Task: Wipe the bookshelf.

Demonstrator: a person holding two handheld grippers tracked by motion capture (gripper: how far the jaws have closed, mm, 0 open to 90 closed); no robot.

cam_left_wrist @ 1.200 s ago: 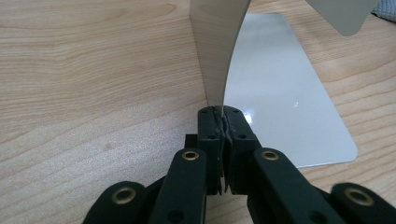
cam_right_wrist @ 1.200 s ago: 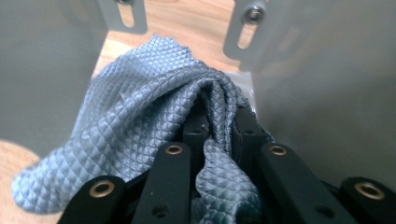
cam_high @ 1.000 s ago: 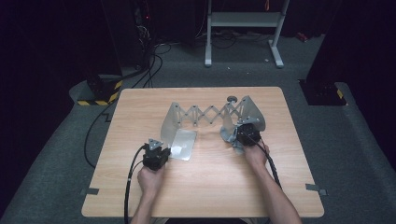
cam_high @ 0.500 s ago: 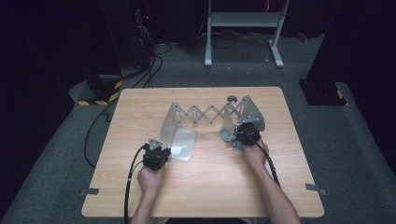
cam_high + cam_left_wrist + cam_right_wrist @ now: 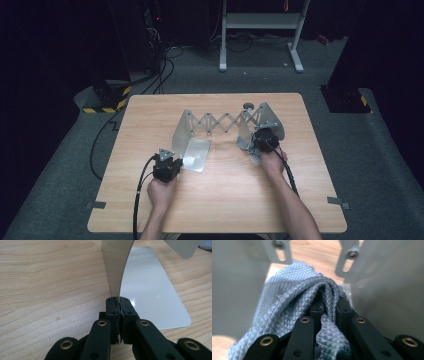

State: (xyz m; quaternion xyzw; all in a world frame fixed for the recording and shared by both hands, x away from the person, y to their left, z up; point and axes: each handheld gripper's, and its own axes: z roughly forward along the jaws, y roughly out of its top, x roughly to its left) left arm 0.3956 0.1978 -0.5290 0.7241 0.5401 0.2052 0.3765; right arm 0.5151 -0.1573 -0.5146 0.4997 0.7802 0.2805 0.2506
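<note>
Nothing shifted since earlier frames. Left gripper (image 5: 169, 167) stayed clamped on upright edge of left bookend plate (image 5: 117, 267) at table's (image 5: 150, 115) seven o'clock. Right gripper (image 5: 263, 140) pinched grey cloth (image 5: 294, 297) against right plate (image 5: 267, 122) at three o'clock; wiping apparently underway, unfinished.

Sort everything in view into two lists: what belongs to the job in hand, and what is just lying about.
In the job:
- metal expanding rack, its left end plate clamped by the left gripper
- grey cloth, pinched by the right gripper against the rack's right end

Lying about:
- table, bearing it all
- white frame on the floor behind
- cables on the floor
</note>
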